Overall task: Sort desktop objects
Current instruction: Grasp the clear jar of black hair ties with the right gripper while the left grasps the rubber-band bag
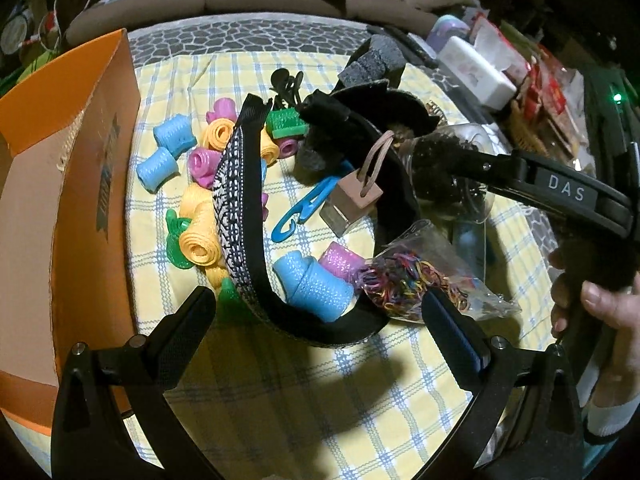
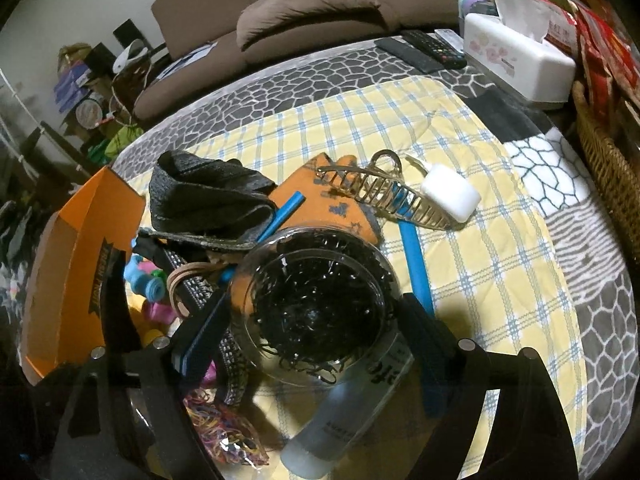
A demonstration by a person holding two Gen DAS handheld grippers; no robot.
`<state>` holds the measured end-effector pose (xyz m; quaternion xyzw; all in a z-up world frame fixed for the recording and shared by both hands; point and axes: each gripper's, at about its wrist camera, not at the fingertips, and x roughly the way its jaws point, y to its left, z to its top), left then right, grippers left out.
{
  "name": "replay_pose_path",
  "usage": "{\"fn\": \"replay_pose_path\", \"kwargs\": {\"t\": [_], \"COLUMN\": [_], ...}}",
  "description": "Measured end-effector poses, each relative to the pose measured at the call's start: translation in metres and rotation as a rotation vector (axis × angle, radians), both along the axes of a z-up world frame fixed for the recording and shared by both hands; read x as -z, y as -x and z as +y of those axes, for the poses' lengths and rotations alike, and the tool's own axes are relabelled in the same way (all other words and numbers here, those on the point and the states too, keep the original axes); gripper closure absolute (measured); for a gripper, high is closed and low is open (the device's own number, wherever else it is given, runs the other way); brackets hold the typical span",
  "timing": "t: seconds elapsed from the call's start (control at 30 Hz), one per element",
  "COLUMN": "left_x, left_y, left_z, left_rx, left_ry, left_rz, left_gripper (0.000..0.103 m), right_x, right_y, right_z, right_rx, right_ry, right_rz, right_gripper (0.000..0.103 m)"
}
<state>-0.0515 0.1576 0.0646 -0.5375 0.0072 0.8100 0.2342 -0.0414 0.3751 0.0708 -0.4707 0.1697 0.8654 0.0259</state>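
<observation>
We logged the following on the counter, spread with a yellow checked cloth (image 1: 248, 392):

- Orange cardboard box (image 1: 60, 184), open, at the left edge.
- Foam hair rollers (image 1: 166, 148), blue, pink, yellow and green, loose in a heap beside the box.
- Patterned headband (image 1: 236, 216), black-edged, curving through the rollers.
- Bag of coloured elastics (image 1: 408, 276), clear plastic, just right of the headband.
- Clear round tub of black hair ties (image 2: 316, 304), lying in front of a frosted bottle (image 2: 332, 432).
- Gold claw clip (image 2: 384, 188) and a white case (image 2: 450, 192), farther back on the cloth.

Left gripper (image 1: 320, 312): we found its fingers spread wide over the headband's lower curve and a blue roller, pressing on nothing.

Right gripper (image 2: 316, 316): its fingers stood either side of the tub; we could not tell whether they touched it.
</observation>
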Motion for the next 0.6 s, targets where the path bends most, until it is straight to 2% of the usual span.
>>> {"fn": "replay_pose_path", "kwargs": {"t": [0.17,0.33,0.6], "left_x": [-0.007,-0.022,-0.007], "left_y": [-0.001,-0.009,-0.006], "left_z": [-0.001,0.006,0.028], "left_rx": [0.004,0.049,0.048], "left_ry": [-0.021,-0.084,-0.195], "left_rz": [0.024,0.070,-0.034], "left_gripper": [0.000,0.000,0.000], "right_x": [-0.012,-0.034,-0.046], "right_y": [-0.005,-0.015,-0.021], "right_z": [0.004,0.014,0.023], "right_rx": [0.012,0.043,0.061], "right_ry": [-0.008,0.021,0.055], "right_rz": [0.037,0.102,0.124], "right_gripper": [0.018,0.018,0.018]}}
